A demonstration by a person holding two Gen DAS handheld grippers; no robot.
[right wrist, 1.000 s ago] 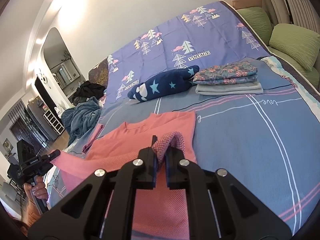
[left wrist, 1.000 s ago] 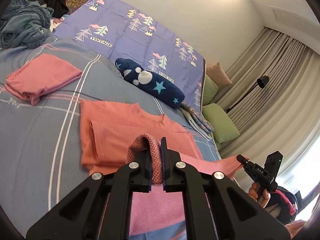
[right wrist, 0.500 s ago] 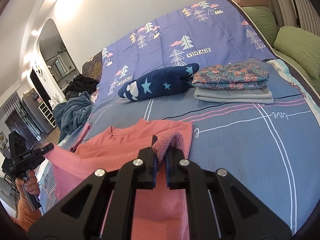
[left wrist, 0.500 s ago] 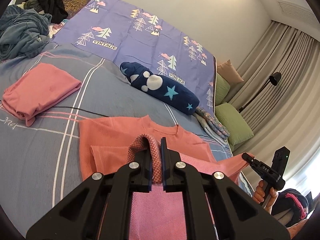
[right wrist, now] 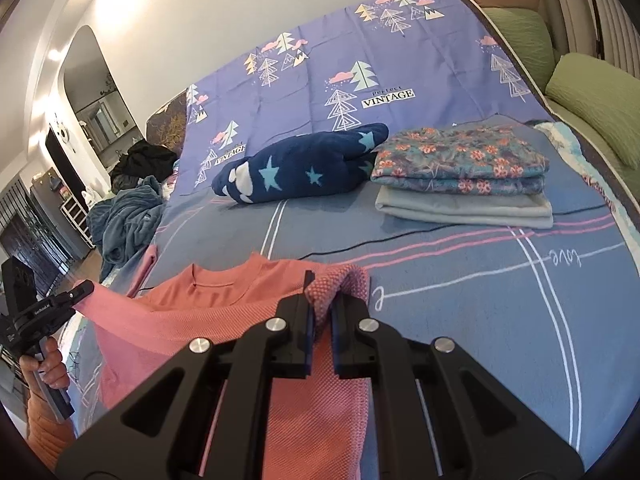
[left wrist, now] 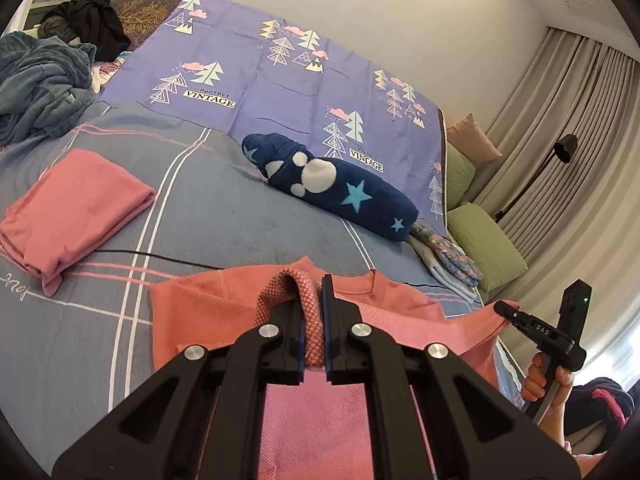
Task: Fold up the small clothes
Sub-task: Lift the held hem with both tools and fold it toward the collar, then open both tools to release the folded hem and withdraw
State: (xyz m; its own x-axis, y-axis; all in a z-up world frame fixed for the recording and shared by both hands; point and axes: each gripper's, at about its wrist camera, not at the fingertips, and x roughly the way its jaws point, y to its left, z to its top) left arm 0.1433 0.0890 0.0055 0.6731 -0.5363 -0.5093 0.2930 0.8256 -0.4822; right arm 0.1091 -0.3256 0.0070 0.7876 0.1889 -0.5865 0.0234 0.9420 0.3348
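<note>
Both claws, left claw (left wrist: 312, 312) and right claw (right wrist: 322, 312), have carried the pinched shirt (right wrist: 224, 292) hem toward its collar.

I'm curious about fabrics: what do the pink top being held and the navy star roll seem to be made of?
The pink top looks like a knit, probably cotton pique: matte, with a fine dotted weave. The navy star roll looks like plush fleece: fuzzy, soft-edged surface.

Star bolster (right wrist: 304, 172) lies left of folded stack (right wrist: 464, 184) on bed (right wrist: 480, 300).
</note>
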